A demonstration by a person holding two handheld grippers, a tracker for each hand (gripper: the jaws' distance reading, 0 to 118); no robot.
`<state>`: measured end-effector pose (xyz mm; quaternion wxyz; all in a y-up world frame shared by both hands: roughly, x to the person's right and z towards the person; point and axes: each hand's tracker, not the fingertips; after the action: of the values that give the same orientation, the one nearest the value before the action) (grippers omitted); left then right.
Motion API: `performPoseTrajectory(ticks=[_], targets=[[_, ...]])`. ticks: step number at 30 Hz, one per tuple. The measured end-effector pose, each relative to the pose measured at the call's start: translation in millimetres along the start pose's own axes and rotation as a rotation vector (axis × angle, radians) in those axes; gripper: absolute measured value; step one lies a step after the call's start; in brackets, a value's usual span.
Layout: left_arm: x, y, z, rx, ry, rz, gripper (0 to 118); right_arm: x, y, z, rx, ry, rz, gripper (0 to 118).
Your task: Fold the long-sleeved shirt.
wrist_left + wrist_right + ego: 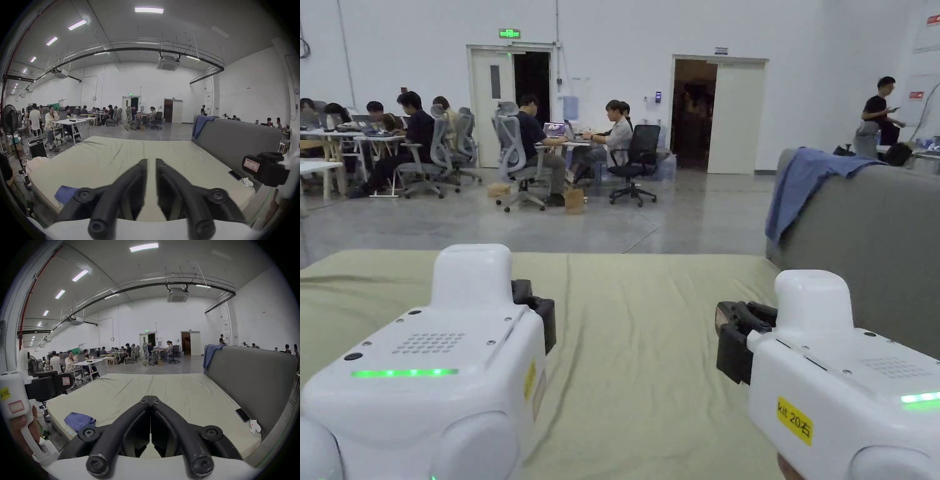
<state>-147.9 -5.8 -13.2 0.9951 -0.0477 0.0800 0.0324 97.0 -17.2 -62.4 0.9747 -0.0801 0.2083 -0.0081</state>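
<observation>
two grippers are hovering over the mattress's (129,391) bare middle: left gripper (151,160) slightly parted, right gripper (150,397) clenched on nothing. a crumpled blue shirt (79,419) is lying at the near-left edge, another (800,181) draping the grey headboard (875,237).

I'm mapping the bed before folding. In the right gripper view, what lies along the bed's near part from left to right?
Crumpled blue garment → right claw, shut → phone → white charger.
</observation>
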Motion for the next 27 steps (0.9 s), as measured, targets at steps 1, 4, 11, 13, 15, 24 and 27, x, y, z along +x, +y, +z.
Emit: performPoseTrajectory(ticks=[1, 4, 11, 13, 15, 24, 27], targets=[[-2.0, 0.2, 0.3, 0.009, -0.001, 0.004, 35, 1.3, 0.7, -1.3, 0.005, 0.011, -0.001, 17], [-3.2, -1.6, -6.3, -0.001, -0.013, 0.005, 117, 2.3, 2.0, -10.4, -0.033, -0.009, 0.026, 118], [13.1, -3.4, -0.3, 0.038, -0.009, -0.066, 118, 0.7, 4.8, -12.7, 0.032, -0.064, 0.004, 118], [13.0, -3.1, 0.4, 0.041, -0.015, -0.059, 118, 6.3, 3.3, -9.7, 0.028, -0.061, -0.053, 118], [9.6, -0.4, 4.2, 0.050, -0.022, -0.046, 118, 7.0, 4.7, -11.9, 0.013, -0.059, -0.059, 118], [3.8, 6.0, 10.7, 0.070, -0.004, -0.043, 118, 13.2, 5.5, -8.9, -0.004, -0.108, -0.099, 118], [2.4, 5.9, 11.8, 0.060, -0.013, -0.038, 118, 15.4, 5.8, -3.8, 0.010, -0.096, -0.108, 118]])
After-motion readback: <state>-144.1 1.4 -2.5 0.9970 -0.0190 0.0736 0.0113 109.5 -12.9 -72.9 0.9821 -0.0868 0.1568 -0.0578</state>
